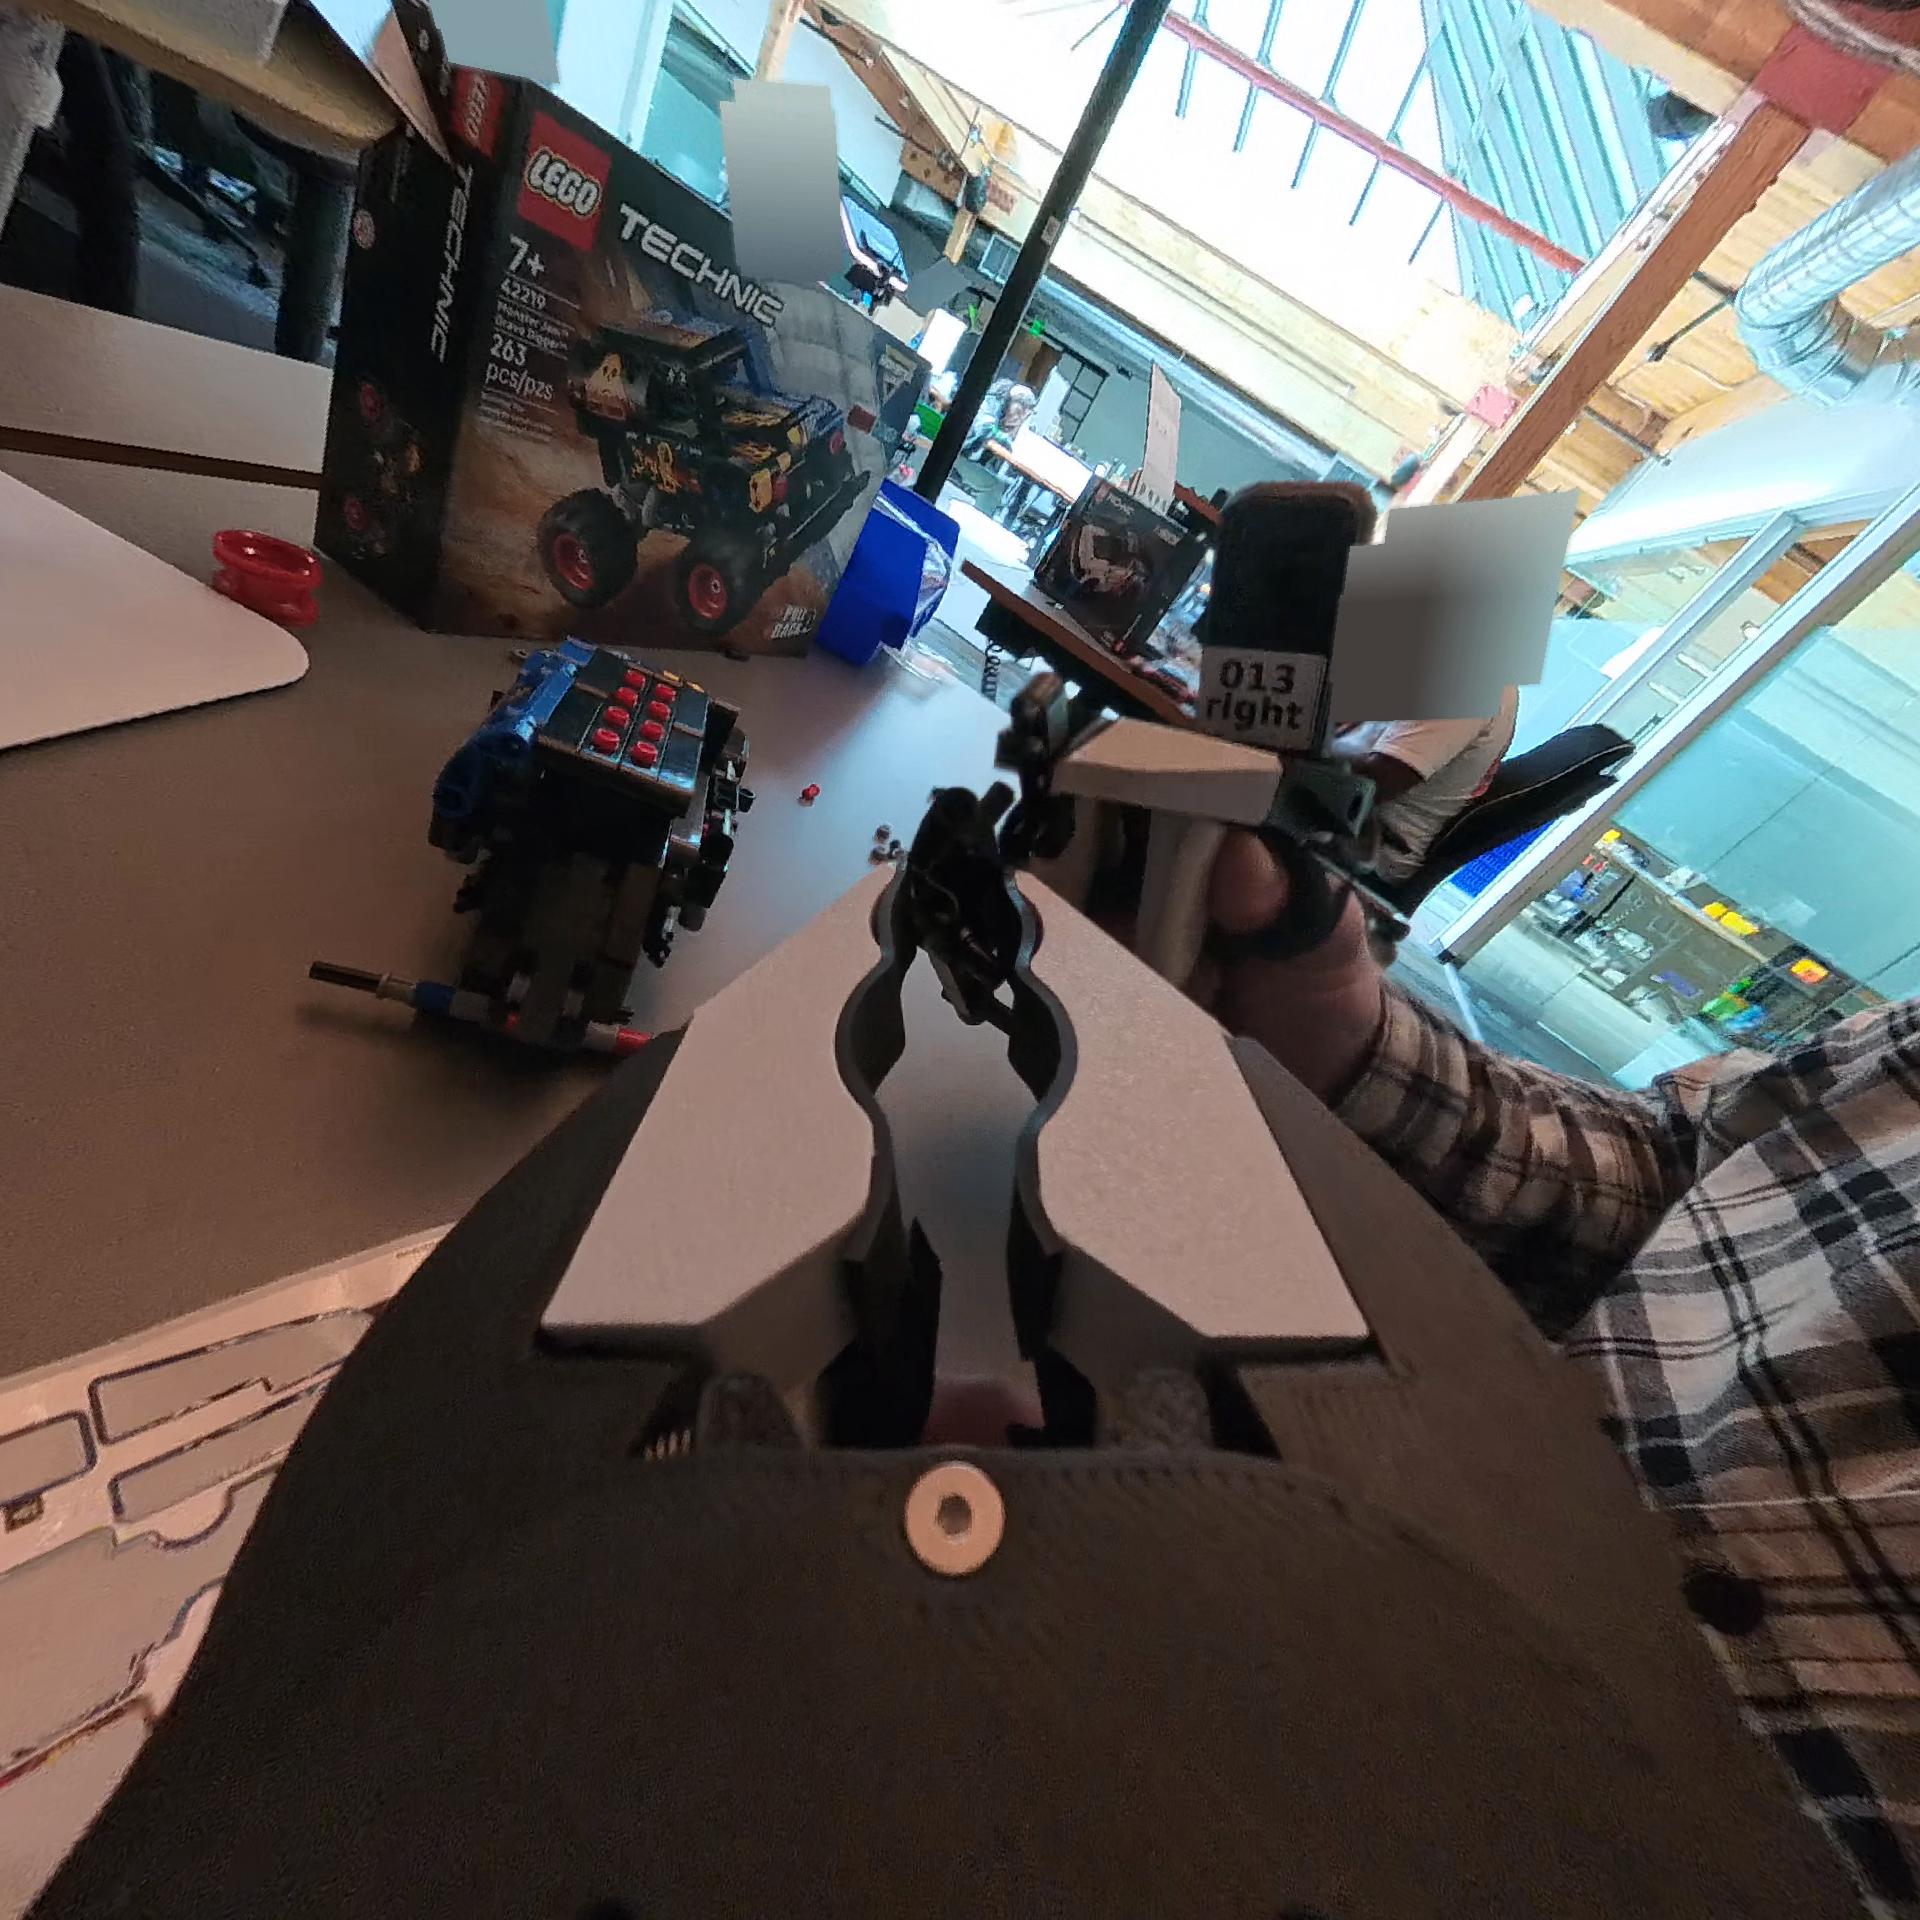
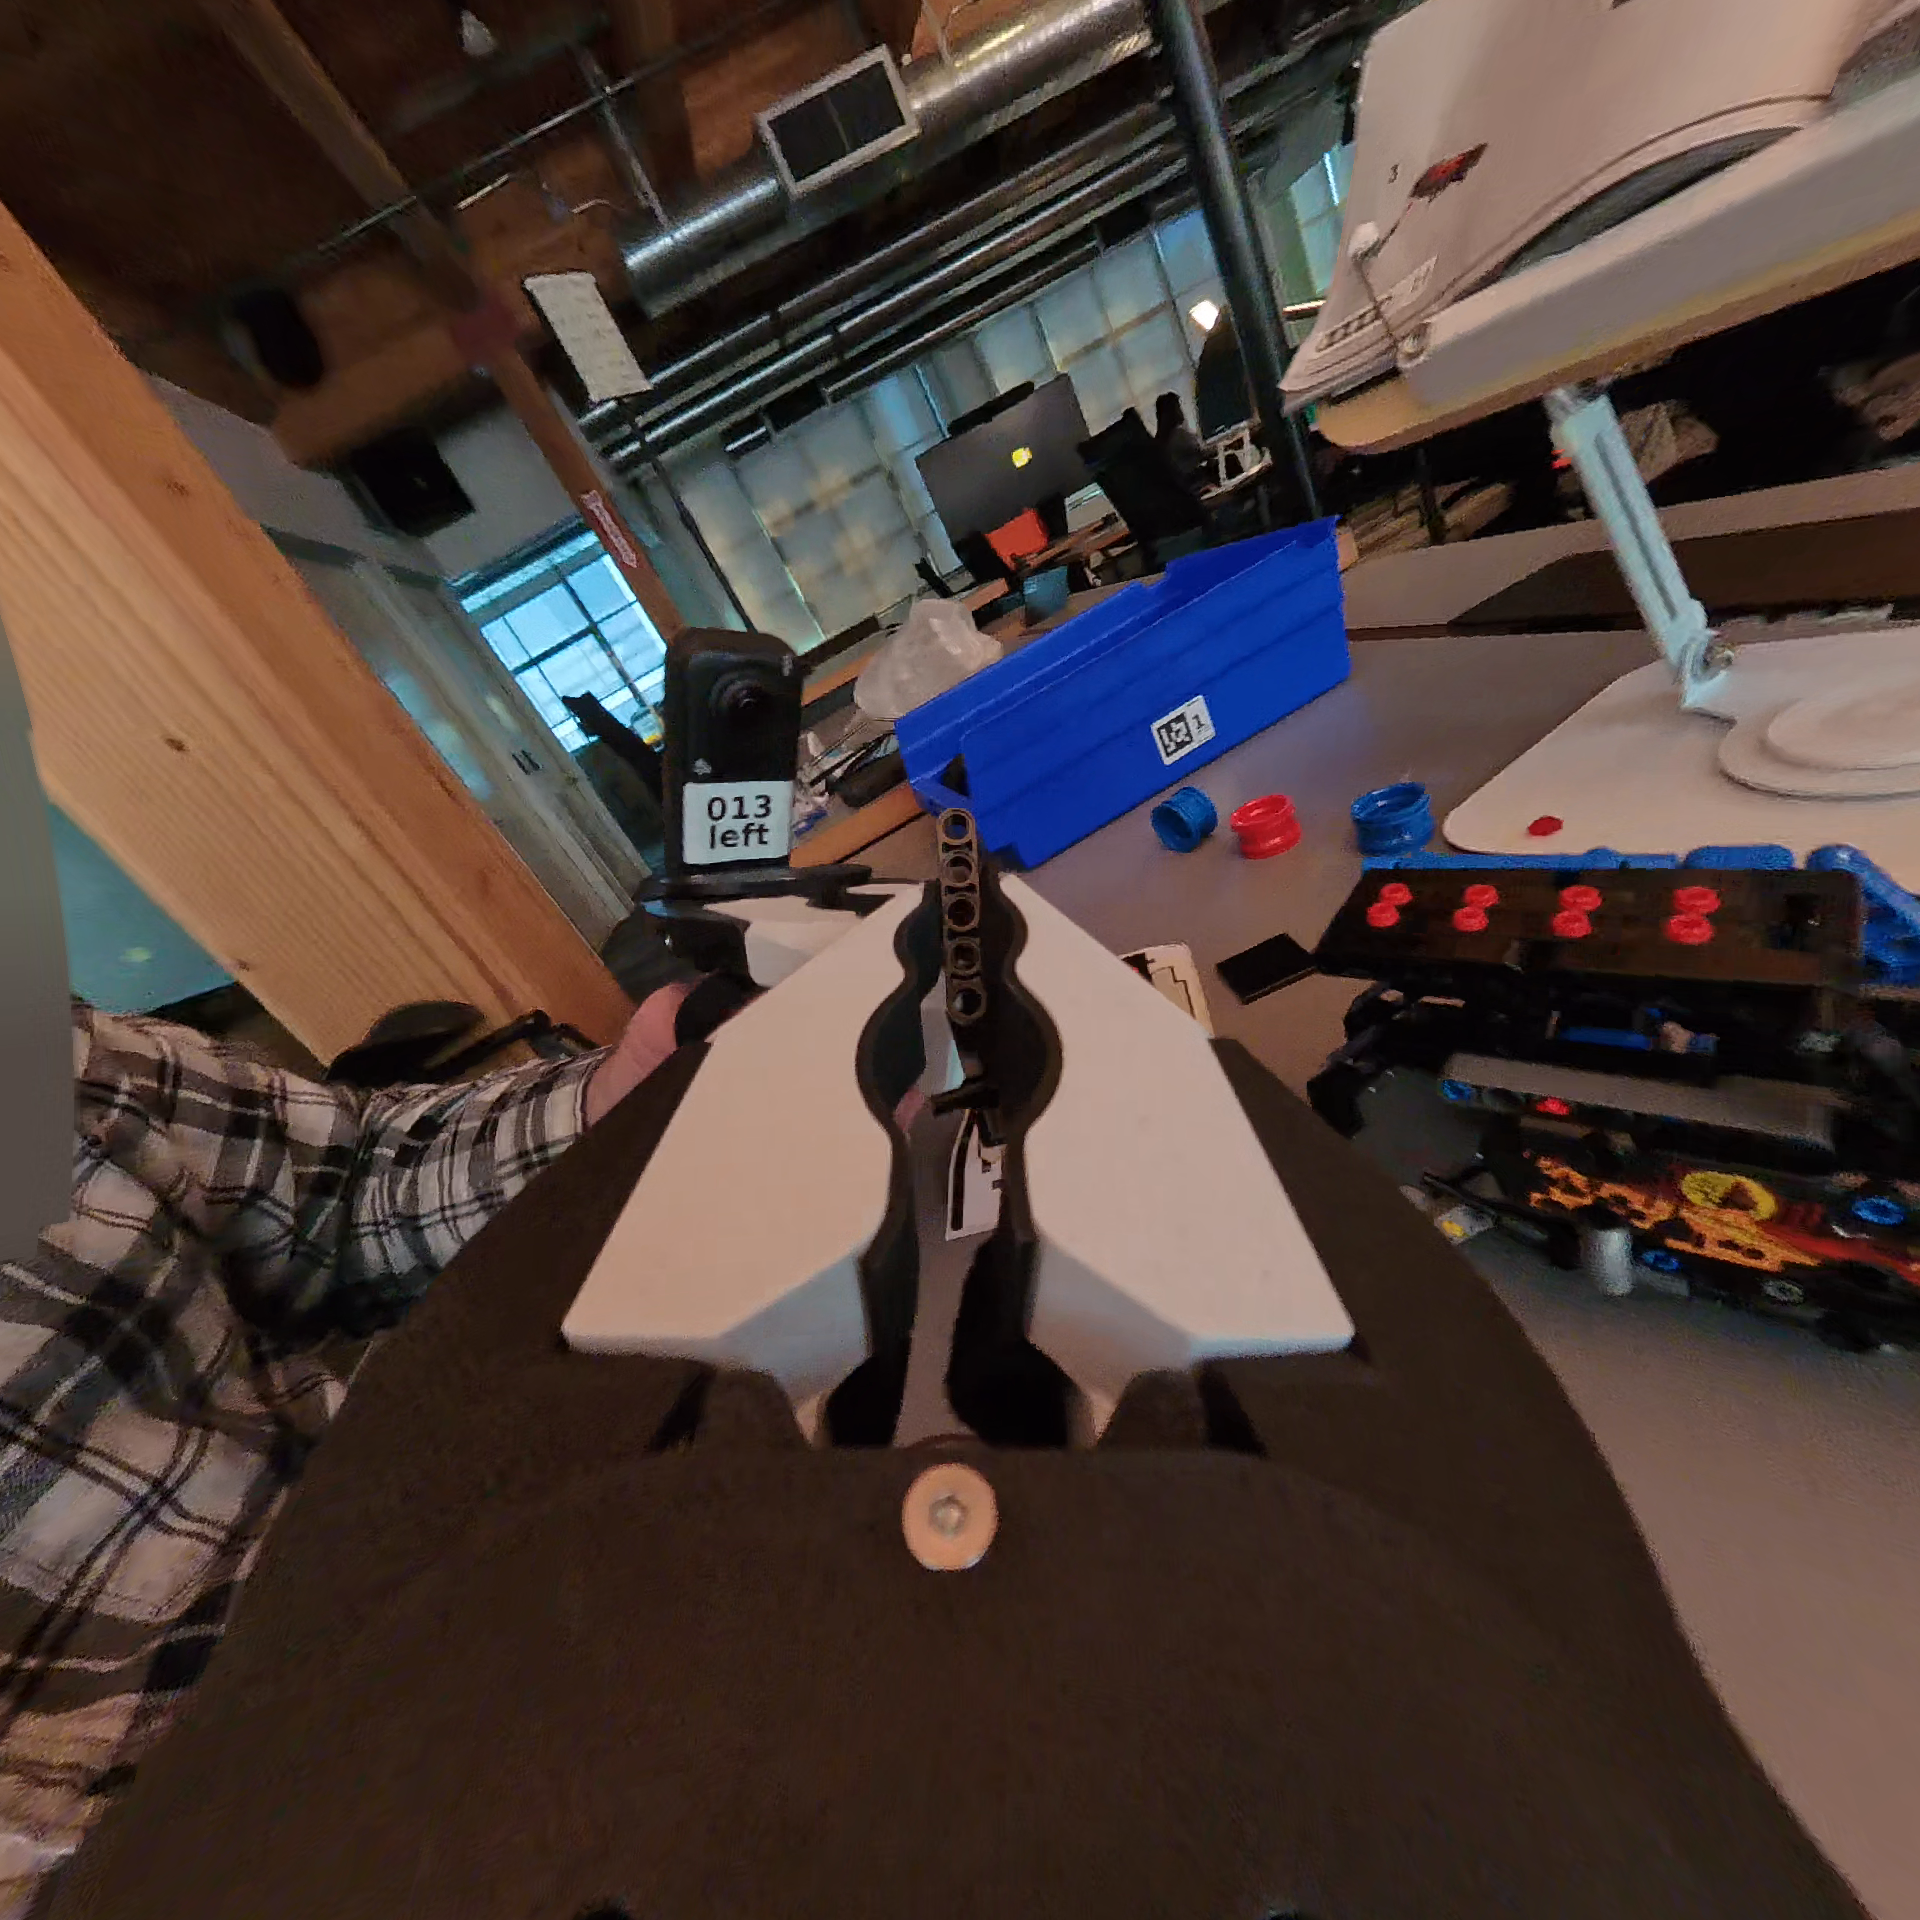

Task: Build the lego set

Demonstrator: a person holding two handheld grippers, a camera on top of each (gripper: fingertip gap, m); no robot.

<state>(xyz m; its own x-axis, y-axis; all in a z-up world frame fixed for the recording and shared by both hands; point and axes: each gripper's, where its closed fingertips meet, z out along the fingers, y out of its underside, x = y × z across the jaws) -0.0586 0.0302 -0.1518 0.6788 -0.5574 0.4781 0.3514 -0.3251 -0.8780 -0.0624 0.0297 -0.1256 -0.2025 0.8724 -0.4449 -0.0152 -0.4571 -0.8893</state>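
Right gripper (image 2: 961, 935) is clamped on a black plastic lego beam with a row of holes (image 2: 958, 914), at frame centre, long axis along the fingers, tip pointing away. Left gripper (image 1: 961, 914) is clenched on a small black lego sub-assembly (image 1: 961, 904). Looks like mid-air joining; next move needs hole alignment, then a press. Part-built black, blue and red lego truck (image 1: 592, 821) lies at centre left on the grey table (image 1: 208, 1039).
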